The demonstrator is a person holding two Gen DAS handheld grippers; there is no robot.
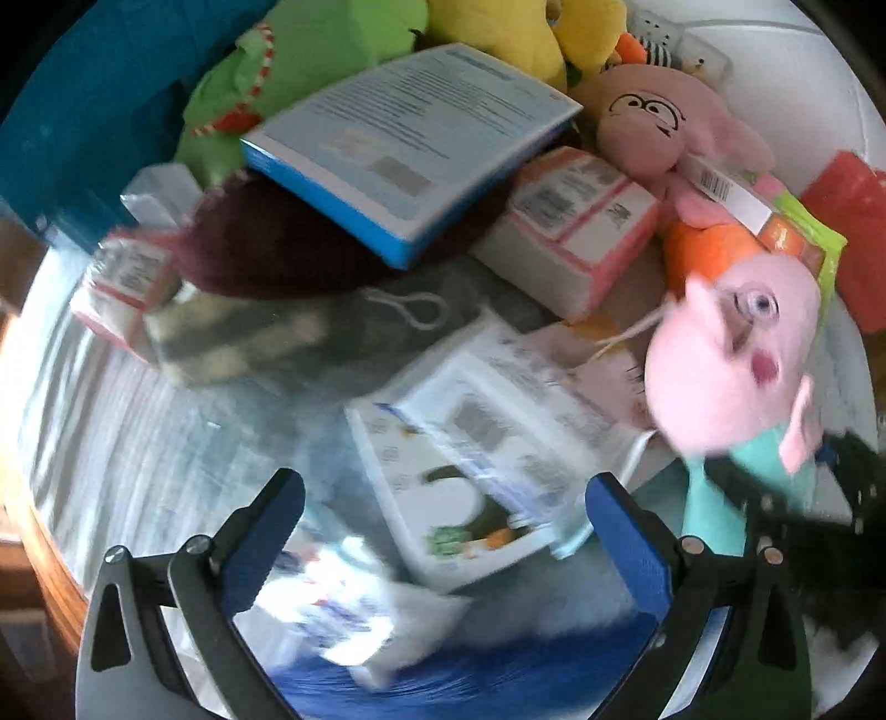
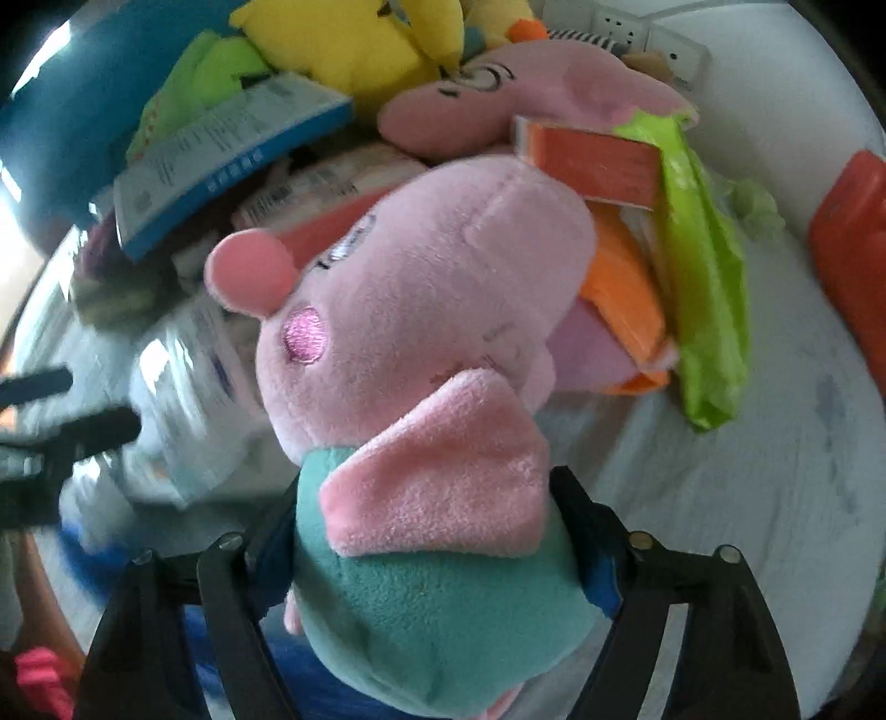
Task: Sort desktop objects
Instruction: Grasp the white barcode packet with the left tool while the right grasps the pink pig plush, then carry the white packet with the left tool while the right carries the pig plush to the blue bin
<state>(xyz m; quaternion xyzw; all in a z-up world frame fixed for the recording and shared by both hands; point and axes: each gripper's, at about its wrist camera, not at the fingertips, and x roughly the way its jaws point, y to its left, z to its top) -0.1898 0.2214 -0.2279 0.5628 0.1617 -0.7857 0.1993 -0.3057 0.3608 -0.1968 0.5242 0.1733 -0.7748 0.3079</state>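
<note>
My right gripper (image 2: pixel 426 559) is shut on a pink pig plush (image 2: pixel 410 332) by its teal body and holds it above the table. The same pig plush (image 1: pixel 731 360) shows at the right of the left wrist view. My left gripper (image 1: pixel 443 531) is open and empty, hovering over a white box (image 1: pixel 470 459) with a picture on it. Behind lies a pile: a blue-edged white box (image 1: pixel 410 144), a pink-and-white box (image 1: pixel 570 221), a dark red plush (image 1: pixel 266 249) and a pink plush with glasses (image 1: pixel 653 122).
Green plush (image 1: pixel 288 72) and yellow plush (image 1: pixel 515 33) lie at the back by a teal cushion (image 1: pixel 83 111). A lime-green bag (image 2: pixel 703 288) and a red object (image 2: pixel 853 249) lie on the white table (image 2: pixel 747 498) at right. A power strip (image 2: pixel 637 33) sits at the back.
</note>
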